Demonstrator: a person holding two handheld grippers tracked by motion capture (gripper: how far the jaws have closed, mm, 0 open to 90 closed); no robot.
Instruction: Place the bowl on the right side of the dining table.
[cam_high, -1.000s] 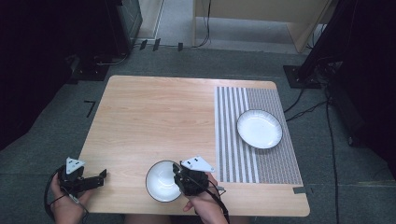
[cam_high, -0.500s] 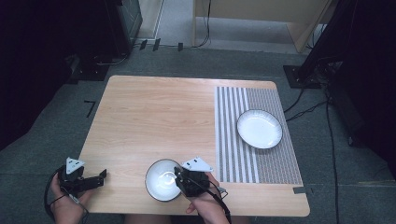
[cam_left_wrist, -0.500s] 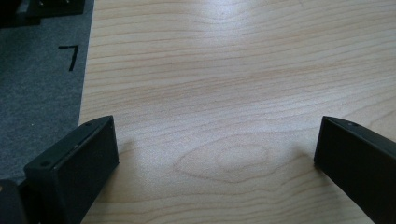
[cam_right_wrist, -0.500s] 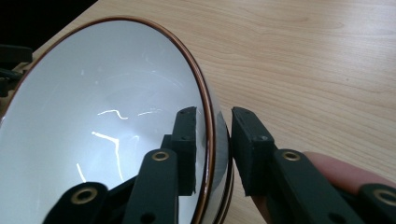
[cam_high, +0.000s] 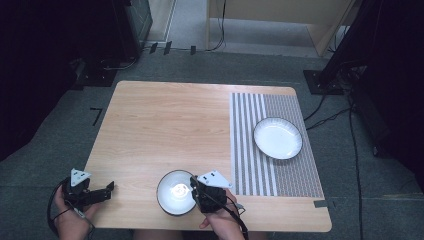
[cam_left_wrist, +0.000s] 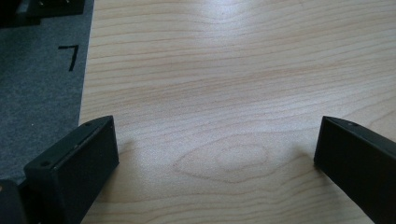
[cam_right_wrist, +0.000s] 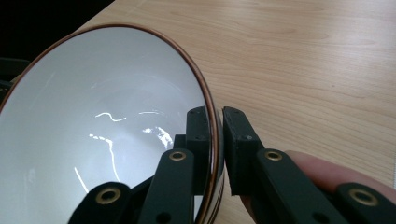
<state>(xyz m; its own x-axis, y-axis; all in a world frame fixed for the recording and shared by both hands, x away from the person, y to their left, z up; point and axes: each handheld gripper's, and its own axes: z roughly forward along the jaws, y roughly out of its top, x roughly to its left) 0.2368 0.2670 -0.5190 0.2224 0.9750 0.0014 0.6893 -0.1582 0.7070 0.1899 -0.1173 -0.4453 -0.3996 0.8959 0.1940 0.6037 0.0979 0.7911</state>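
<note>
A white bowl (cam_high: 175, 192) with a dark rim sits near the table's front edge. My right gripper (cam_high: 194, 191) has just closed its jaws onto the bowl's right rim. In the right gripper view one jaw stands inside the bowl (cam_right_wrist: 102, 140) and one outside, and the right gripper (cam_right_wrist: 217, 122) pinches the thin wall between them. My left gripper (cam_high: 106, 190) hangs over the table's front left corner, pointing right. In the left gripper view its jaws stand wide apart, and the left gripper (cam_left_wrist: 215, 140) has only bare wood between them.
A white plate (cam_high: 277, 138) with a dark rim lies on a striped placemat (cam_high: 250, 150) at the table's right side. The wooden table (cam_high: 170, 125) stands on grey carpet, with cables and dark equipment at the far side.
The right gripper's jaws have drawn together on the bowl's rim. Neither hand has shifted, and the bowl and plate lie where they were.
</note>
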